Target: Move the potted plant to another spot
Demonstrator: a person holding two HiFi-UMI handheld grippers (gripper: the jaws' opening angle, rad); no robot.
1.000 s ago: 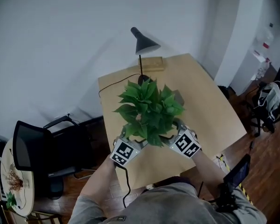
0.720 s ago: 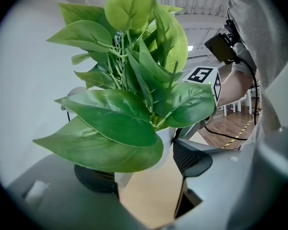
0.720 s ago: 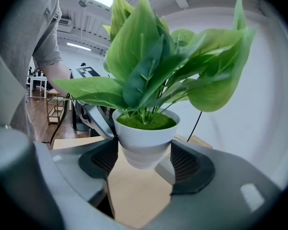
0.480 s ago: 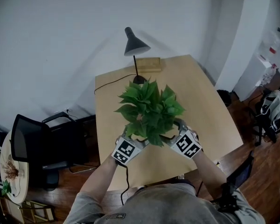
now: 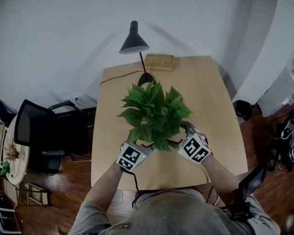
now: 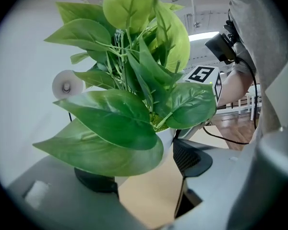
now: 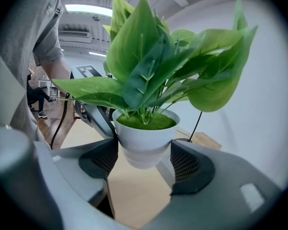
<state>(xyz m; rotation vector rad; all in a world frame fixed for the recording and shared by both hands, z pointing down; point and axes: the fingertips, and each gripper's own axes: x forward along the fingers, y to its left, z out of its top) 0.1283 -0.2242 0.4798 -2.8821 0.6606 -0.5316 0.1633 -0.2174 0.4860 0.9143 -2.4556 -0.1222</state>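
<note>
The potted plant, broad green leaves in a small white pot, is held between both grippers over the wooden table. My right gripper is shut on the pot, one dark pad on each side, and the pot's bottom hangs clear of the table top. My left gripper grips the same pot from the other side, though big leaves hide most of it there. In the head view the left gripper and right gripper sit under the foliage.
A black desk lamp stands at the table's far edge, its base just beyond the plant, with a cable running left. A wooden block lies beside it. A black chair stands left of the table. A white wall is behind.
The head view has swung, so table and room sit differently in the picture. Both grippers keep the same hold on the plant, which stays near the lamp's base.
</note>
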